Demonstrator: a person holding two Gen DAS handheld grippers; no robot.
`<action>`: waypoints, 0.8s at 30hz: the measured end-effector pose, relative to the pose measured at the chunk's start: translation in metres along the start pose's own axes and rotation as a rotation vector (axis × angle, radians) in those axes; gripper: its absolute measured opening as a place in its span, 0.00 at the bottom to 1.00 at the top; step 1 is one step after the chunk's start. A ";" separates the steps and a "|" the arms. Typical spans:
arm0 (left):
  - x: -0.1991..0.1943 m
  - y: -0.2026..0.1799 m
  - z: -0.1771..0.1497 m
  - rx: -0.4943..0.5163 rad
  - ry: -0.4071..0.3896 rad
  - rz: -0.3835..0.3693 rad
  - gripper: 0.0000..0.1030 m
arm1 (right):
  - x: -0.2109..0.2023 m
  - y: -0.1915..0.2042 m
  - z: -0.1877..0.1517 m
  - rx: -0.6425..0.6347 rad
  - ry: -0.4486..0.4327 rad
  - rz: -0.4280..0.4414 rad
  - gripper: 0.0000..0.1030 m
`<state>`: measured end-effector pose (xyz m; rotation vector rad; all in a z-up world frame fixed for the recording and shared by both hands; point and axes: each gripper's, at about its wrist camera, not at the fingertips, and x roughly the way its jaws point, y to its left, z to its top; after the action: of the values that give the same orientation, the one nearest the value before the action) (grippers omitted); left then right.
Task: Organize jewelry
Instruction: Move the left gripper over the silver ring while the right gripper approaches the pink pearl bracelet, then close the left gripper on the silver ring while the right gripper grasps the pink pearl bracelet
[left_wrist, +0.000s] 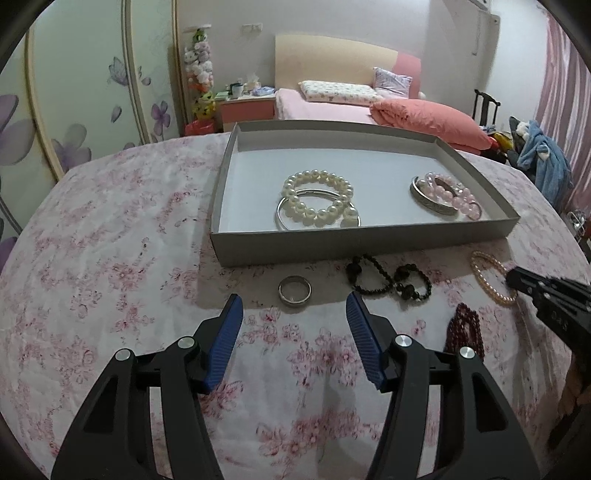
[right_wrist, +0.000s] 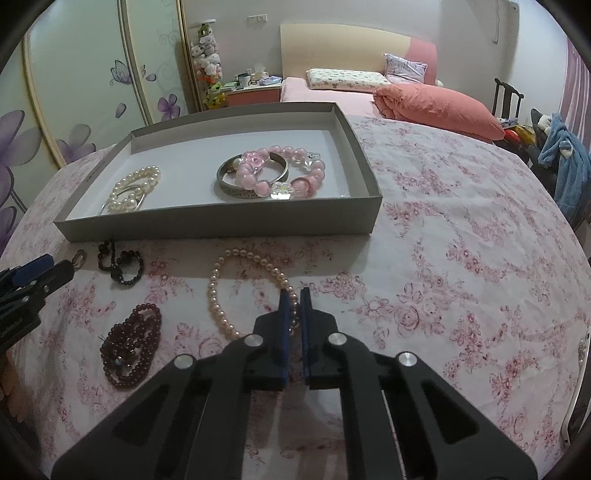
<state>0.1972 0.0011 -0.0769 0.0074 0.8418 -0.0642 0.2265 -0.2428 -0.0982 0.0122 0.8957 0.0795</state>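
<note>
A grey tray (left_wrist: 325, 247) (right_wrist: 221, 223) on the floral cloth holds a white pearl bracelet (left_wrist: 317, 197) (right_wrist: 135, 188), a thin silver bangle (left_wrist: 282, 218), a wide silver bangle (right_wrist: 236, 190) and a pink bead bracelet (right_wrist: 284, 173) (left_wrist: 454, 195). In front of it lie a silver ring (left_wrist: 294, 290), black bead bracelets (left_wrist: 388, 278) (right_wrist: 122, 266), a dark red bead string (right_wrist: 133, 345) (left_wrist: 465, 328) and a peach pearl bracelet (right_wrist: 229, 291) (left_wrist: 487, 280). My left gripper (left_wrist: 294, 308) is open just short of the silver ring. My right gripper (right_wrist: 294, 295) is shut on the peach pearl bracelet's right side.
The table carries a pink floral cloth (right_wrist: 461, 258). Behind it stand a bed with an orange quilt (left_wrist: 424, 118), a nightstand (left_wrist: 247, 110) and a wardrobe with purple flowers (left_wrist: 74, 110). A chair with blue clothing (right_wrist: 565, 166) is at the right.
</note>
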 end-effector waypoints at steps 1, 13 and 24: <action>0.003 -0.001 0.001 -0.004 0.006 0.006 0.56 | 0.000 0.000 0.000 0.000 0.000 0.000 0.07; 0.019 -0.005 0.009 -0.016 0.044 0.050 0.31 | 0.001 0.000 0.000 0.002 0.000 0.003 0.07; 0.019 -0.006 0.011 -0.009 0.045 0.061 0.22 | 0.000 0.000 0.000 0.002 0.001 0.003 0.07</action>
<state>0.2180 -0.0067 -0.0834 0.0265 0.8859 -0.0029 0.2269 -0.2425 -0.0983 0.0154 0.8963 0.0815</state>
